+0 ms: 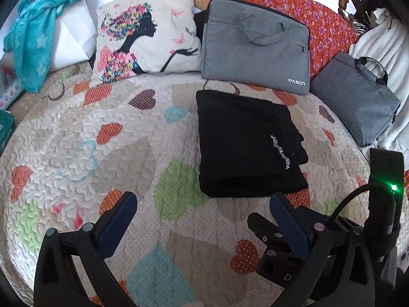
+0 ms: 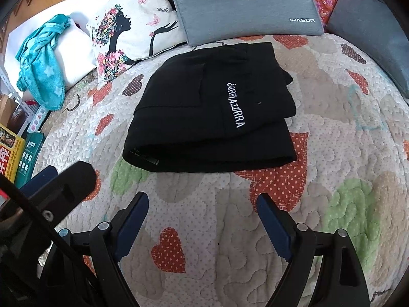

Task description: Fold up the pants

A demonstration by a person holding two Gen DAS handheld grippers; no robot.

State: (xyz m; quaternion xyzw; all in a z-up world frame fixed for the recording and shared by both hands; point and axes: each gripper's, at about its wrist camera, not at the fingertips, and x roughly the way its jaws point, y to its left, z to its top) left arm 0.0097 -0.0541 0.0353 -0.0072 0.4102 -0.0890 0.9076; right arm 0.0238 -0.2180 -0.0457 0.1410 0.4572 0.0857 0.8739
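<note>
Folded black pants (image 2: 212, 117) (white lettering, seemingly a brand) on quilt (image 2: 319, 204); both fingers released.

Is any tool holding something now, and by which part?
Nothing is held. The left tool and right tool are open, apart from the folded pants.

- Black pants (image 2: 212, 112) lie folded at frame centre on the heart-patterned quilt (image 2: 319, 204).
- Right gripper (image 2: 203, 204), lower centre, jaws spread, holding nothing.
- Grey bag (image 2: 245, 7) at top, just beyond the pants.
</note>
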